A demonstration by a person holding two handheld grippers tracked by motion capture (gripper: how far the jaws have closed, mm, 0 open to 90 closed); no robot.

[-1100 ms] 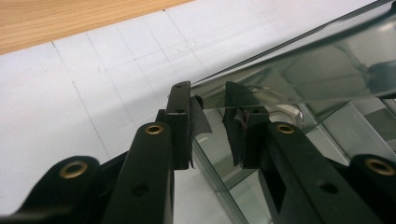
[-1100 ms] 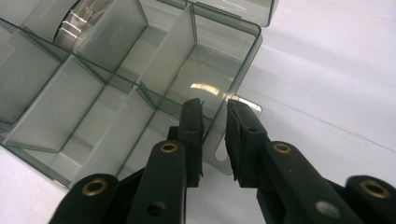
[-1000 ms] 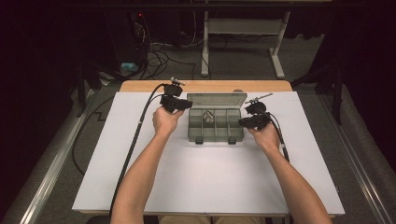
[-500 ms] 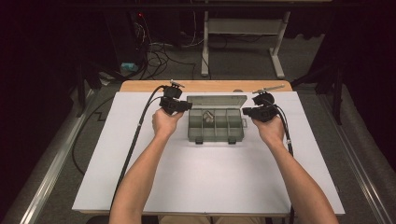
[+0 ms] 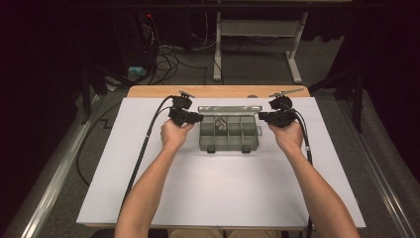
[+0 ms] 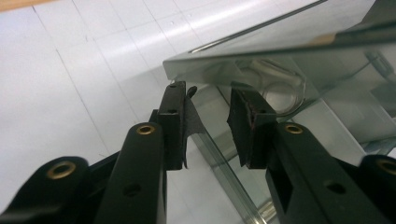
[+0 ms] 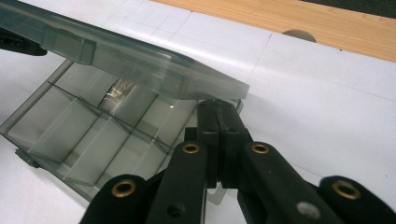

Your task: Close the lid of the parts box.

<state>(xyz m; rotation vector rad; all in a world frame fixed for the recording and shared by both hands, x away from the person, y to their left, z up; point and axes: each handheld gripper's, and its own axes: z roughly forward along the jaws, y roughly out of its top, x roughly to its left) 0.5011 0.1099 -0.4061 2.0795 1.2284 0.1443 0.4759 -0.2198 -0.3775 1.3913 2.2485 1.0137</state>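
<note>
On the white bench, going from left to right, your left gripper sits at the left end of the clear plastic box. Its jaws stand partly apart and have just been opening; the box's left wall runs up between them, and neither pad presses on it. The box lies with its long axis running left to right across the bench, its two latches facing you and its hinge on the far side. Its lid is raised and tilted, the free edge lifted toward you. Your right gripper is at the right end of the box, jaws pressed together just under the lid's right corner, with nothing visible between them.
</note>
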